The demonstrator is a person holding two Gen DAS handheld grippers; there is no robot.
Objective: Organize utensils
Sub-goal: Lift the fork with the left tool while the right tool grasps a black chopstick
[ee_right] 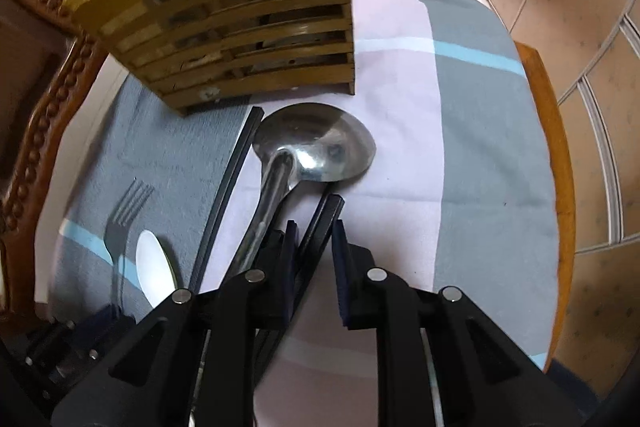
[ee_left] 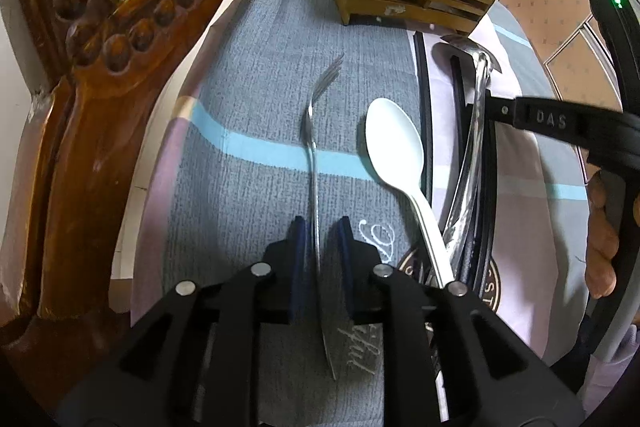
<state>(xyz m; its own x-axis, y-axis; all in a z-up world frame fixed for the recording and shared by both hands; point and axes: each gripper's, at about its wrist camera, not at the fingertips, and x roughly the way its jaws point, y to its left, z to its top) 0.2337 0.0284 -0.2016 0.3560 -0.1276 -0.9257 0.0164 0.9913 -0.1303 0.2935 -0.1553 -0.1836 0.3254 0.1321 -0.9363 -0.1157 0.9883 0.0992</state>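
Left wrist view: the left gripper (ee_left: 320, 227) was seen parted astride the fork (ee_left: 314, 163) lying flat on the tablecloth (ee_left: 248, 99), unclamped, and a slip off the thin handle was judged likely at closure.

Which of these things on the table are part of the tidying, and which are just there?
Part of the job:
fork
white spoon
ladle
black chopsticks
wooden holder

Just there:
tablecloth
carved chair
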